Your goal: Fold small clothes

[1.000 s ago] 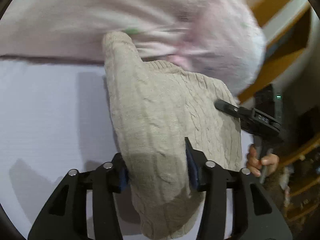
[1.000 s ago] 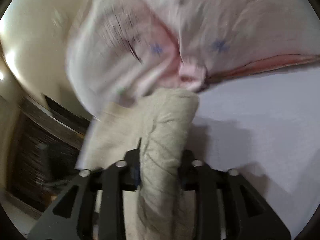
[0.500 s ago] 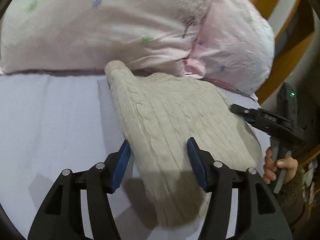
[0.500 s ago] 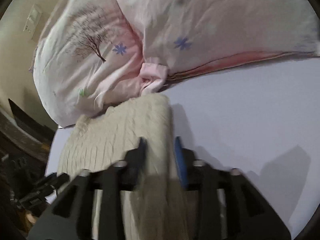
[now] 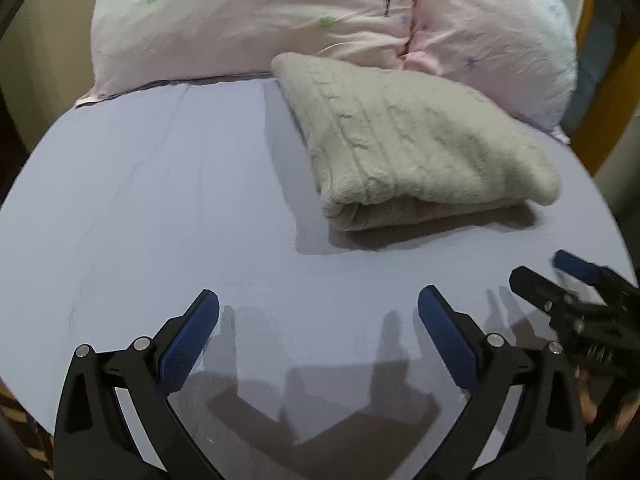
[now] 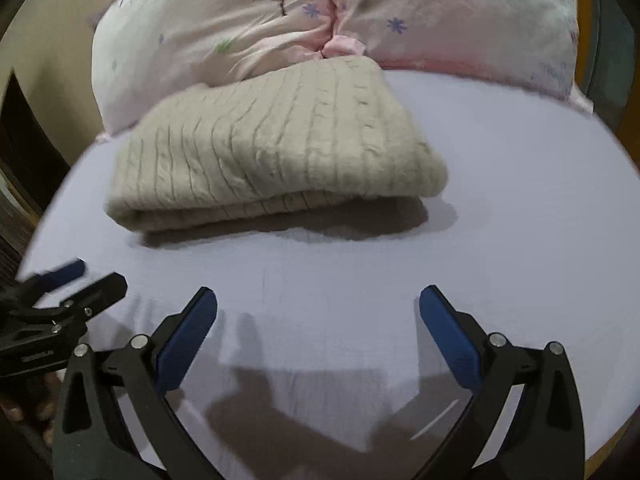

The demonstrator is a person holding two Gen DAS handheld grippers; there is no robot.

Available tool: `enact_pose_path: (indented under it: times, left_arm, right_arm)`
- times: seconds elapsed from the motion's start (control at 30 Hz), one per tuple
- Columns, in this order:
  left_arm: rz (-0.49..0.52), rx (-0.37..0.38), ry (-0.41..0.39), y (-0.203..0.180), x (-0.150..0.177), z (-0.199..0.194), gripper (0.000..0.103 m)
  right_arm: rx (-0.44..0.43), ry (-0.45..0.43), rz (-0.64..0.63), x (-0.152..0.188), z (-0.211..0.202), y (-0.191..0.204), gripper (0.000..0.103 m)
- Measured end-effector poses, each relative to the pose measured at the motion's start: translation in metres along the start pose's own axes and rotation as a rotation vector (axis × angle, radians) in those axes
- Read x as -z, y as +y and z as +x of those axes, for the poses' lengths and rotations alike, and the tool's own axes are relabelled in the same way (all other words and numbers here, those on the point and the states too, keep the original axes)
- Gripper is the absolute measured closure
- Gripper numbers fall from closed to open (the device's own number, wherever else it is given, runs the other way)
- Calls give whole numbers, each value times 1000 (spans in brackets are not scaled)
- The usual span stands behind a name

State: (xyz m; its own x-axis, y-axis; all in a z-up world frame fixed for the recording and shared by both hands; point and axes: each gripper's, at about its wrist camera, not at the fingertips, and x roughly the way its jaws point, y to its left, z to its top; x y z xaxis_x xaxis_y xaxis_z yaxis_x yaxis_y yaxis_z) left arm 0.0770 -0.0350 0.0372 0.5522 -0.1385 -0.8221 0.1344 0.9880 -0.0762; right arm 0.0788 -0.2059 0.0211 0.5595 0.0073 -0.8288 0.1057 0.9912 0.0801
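while both grippers are being held wide open with nothing in them, the folded sweater (image 5: pixel 420 148) is lying far ahead, its long side running left to right, nearer the right gripper (image 6: pixel 318 320) than the left gripper (image 5: pixel 319 320).

A beige cable-knit sweater (image 5: pixel 416 140) lay folded into a thick, roughly rectangular bundle on the lavender bed sheet (image 5: pixel 160 200), its rounded fold facing the cameras and its far corner touching the pink floral pillows (image 5: pixel 280 12).
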Motion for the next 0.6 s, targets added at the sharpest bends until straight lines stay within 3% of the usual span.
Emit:
enact_pose_path:
  times: [0.13, 0.2, 0.6]
  left_arm:
    - [-9, -65, 21, -5, -1, 12, 1]
    - [6, -94, 33, -10, 0, 14, 1]
    - [39, -71, 87, -10, 1, 11, 1]
  right_arm:
    - [98, 17, -72, 2, 12, 13, 2]
    - [97, 20, -73, 4, 9, 14, 2]
    - [116, 40, -53, 1, 12, 16, 2]
